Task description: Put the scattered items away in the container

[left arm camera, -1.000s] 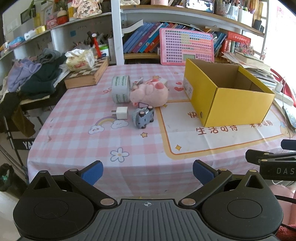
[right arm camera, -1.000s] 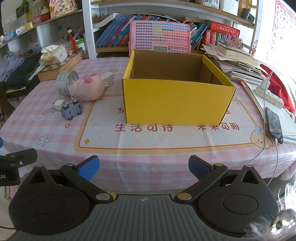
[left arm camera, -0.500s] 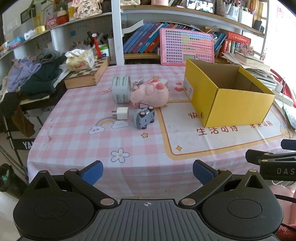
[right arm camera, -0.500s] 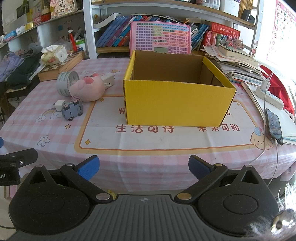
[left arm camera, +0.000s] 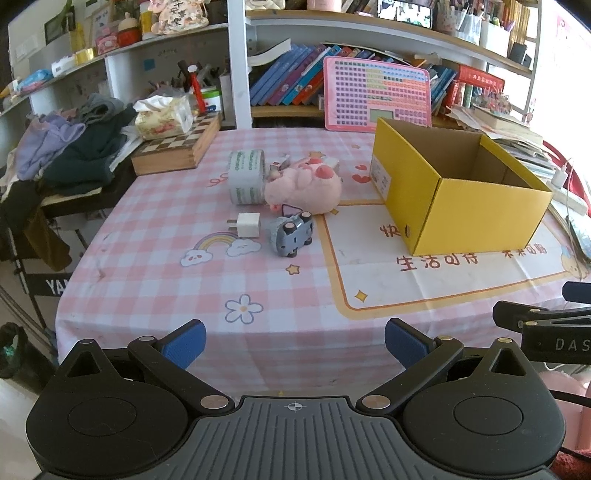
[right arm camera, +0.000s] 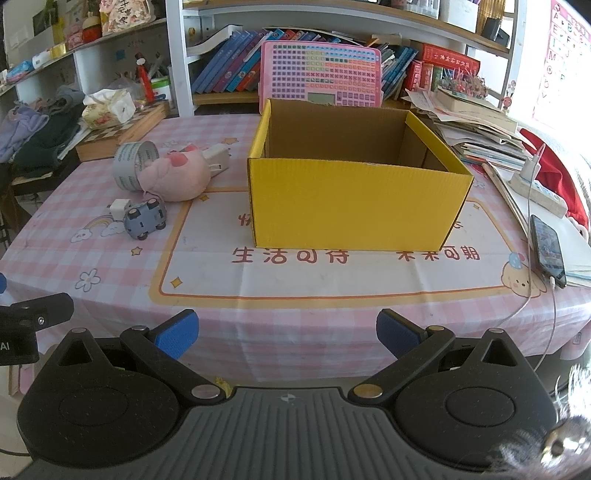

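One pink checked tablecloth (left arm camera: 155, 266) below bookshelves (left arm camera: 332, 22)

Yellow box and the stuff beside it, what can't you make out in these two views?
- Yellow box floor: right wrist view, hidden by its near wall; left wrist view shows only part of the inside.
- White item behind the pink plush: mostly hidden by it in both views.
- Tape roll print: too small to read.
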`<state>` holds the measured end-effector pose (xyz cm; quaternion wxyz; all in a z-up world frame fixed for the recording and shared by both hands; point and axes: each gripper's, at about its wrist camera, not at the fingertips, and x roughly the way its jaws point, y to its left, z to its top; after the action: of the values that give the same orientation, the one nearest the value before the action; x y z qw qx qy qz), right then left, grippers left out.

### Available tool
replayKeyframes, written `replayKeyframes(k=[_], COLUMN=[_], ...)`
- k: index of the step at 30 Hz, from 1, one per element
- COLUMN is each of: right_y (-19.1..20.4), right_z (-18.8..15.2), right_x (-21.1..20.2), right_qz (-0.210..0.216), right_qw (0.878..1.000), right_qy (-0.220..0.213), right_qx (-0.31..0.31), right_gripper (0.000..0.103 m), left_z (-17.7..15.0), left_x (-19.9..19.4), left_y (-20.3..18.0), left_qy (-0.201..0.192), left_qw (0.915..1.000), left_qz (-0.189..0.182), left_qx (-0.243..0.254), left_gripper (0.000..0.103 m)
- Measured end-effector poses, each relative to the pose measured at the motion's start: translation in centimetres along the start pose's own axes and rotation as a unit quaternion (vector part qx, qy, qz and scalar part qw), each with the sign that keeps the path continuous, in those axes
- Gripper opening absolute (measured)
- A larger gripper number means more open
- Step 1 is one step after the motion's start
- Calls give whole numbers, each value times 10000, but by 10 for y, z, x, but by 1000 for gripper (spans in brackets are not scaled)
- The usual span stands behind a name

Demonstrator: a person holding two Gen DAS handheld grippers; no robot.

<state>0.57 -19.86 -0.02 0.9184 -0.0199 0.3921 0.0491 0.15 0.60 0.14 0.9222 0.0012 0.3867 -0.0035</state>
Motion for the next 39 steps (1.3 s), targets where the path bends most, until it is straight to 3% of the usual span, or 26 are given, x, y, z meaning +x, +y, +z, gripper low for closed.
replayKeyframes(k=[17,22,32,39], right_y=[-5,-12,-19,-42], right_z=[-3,1,0,3], right_x=[-5,-9,-14,-13], right_qz=[64,-3,255,515], right_qw=[9999,9998,9970,9968], right_qy=[14,-139,-74,-1], right_qx=[-85,-157,-726,-618], right_gripper=[103,103,103,103], left_z=[2,3,2,-2], left_x=[-1,-17,-25,-26], left_y=[-2,-8,-25,-44], left_qy=[51,-213,-53,209], left_qw=[9998,9994,9980,9970], left_qz=[47,-51,-40,33], left_qx=[-194,-255,-625,-749], left_gripper=[103,103,103,103])
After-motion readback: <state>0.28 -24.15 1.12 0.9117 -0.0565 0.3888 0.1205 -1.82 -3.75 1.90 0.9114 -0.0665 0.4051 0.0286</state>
